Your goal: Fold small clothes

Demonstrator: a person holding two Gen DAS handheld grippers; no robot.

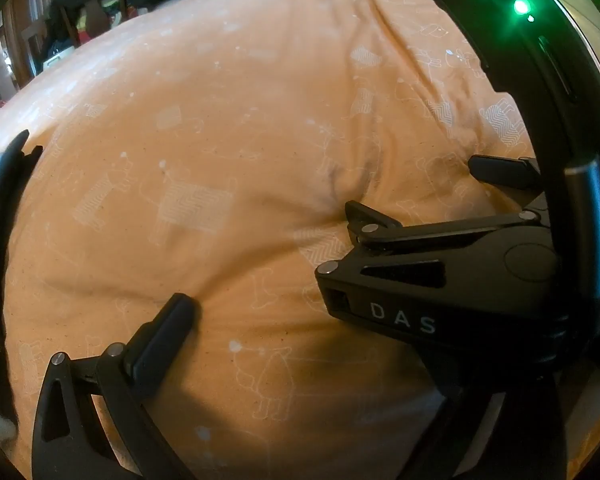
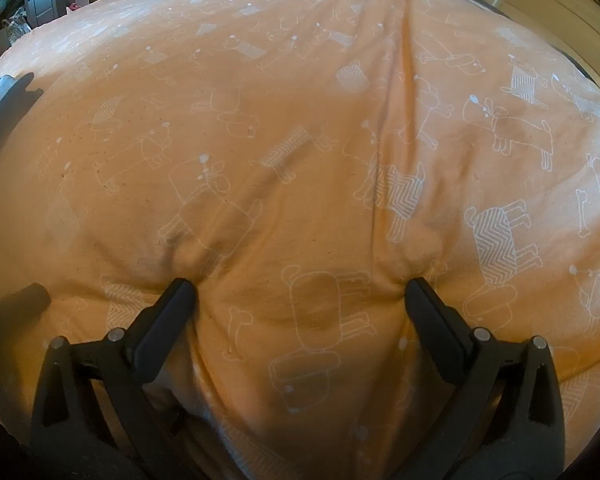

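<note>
Fabric: soft, light orange cotton cloth with white dog print (image 2: 300, 140) covers the bed; right gripper (image 2: 300, 292) fingers apart, pressing it. Left gripper (image 1: 260, 304) state unclear. Best pinched at 6 o'clock edge.

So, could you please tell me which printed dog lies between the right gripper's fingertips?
The plain outlined dog, level with the right gripper's open fingertips; the chevron-filled dogs lie outside them.
</note>
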